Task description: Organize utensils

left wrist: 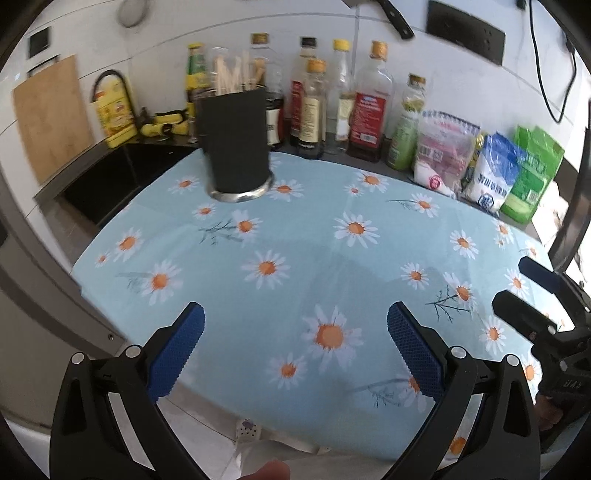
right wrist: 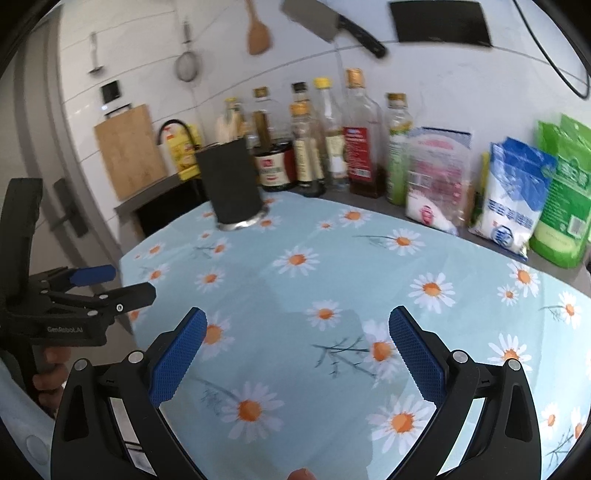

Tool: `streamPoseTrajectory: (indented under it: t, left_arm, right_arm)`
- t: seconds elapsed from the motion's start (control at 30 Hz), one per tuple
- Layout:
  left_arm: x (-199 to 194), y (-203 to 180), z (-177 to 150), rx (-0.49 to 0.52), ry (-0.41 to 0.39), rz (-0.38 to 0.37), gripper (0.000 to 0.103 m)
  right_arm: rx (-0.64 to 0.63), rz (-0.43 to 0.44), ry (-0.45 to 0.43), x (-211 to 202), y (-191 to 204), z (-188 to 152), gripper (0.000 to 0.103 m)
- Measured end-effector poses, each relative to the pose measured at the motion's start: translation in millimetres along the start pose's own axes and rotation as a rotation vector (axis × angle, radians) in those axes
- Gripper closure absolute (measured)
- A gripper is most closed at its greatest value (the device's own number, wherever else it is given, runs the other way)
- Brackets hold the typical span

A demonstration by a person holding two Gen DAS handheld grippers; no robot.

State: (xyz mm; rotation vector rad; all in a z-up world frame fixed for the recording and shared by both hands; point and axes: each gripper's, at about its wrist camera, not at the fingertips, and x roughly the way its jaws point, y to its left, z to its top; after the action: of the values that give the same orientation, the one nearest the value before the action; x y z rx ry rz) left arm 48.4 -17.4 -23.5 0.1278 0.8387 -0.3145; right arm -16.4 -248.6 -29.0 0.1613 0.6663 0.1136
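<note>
A black utensil holder (left wrist: 236,144) with a metal base stands at the far left of the daisy tablecloth (left wrist: 314,236); several pale wooden utensils (left wrist: 236,75) stick out of its top. In the right wrist view the same holder (right wrist: 231,184) is blurred. My left gripper (left wrist: 295,325) hovers open over the cloth's near edge with nothing between its blue pads. My right gripper (right wrist: 297,328) is open and empty too, over the cloth's near middle. Each gripper shows at the other view's edge: the right gripper (left wrist: 532,288) and the left gripper (right wrist: 110,284).
Several sauce and oil bottles (left wrist: 332,103) line the back of the counter, with bags of dry goods (left wrist: 495,173) at the right. A cutting board (left wrist: 51,118) leans at the left beside a dark sink (left wrist: 122,173). A cleaver (right wrist: 332,26), spatula (right wrist: 257,31) and strainer (right wrist: 188,64) hang on the wall.
</note>
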Motion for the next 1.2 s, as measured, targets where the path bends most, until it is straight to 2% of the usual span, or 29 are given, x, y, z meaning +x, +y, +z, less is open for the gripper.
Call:
streamPoseTrajectory:
  t: [0.1, 0.27, 0.47, 0.53, 0.63, 0.73, 0.9, 1.1, 1.2]
  left_arm:
    - [18, -5, 16, 0.044, 0.023, -0.033, 0.006]
    - [55, -18, 49, 0.077, 0.072, -0.144, 0.006]
    - [67, -31, 67, 0.103, 0.056, -0.179, 0.006]
    - [61, -27, 66, 0.117, 0.033, -0.161, 0.006]
    - [47, -11, 61, 0.105, -0.005, -0.112, 0.006]
    - [35, 10, 46, 0.049, -0.007, -0.051, 0.006]
    - [14, 31, 21, -0.047, -0.037, 0.034, 0.006]
    - [-4, 34, 3, -0.088, -0.060, 0.095, 0.006]
    - [-9, 31, -1, -0.091, -0.061, 0.081, 0.006]
  right_arm:
    - [0.051, -0.051, 0.010, 7, -13, 3, 0.008]
    - [0.104, -0.168, 0.027, 18, -35, 4, 0.008]
    - [0.151, -0.211, 0.028, 20, -44, 5, 0.008]
    - [0.143, -0.197, 0.015, 19, -38, 8, 0.008]
    - [0.112, -0.130, -0.021, 16, -21, 17, 0.008]
    - [0.038, -0.070, -0.050, 18, 1, 23, 0.008]
    - [-0.056, 0.021, -0.043, 26, 28, 25, 0.008]
    - [-0.100, 0.077, -0.039, 21, 41, 20, 0.008]
    - [-0.105, 0.077, -0.043, 17, 42, 18, 0.008]
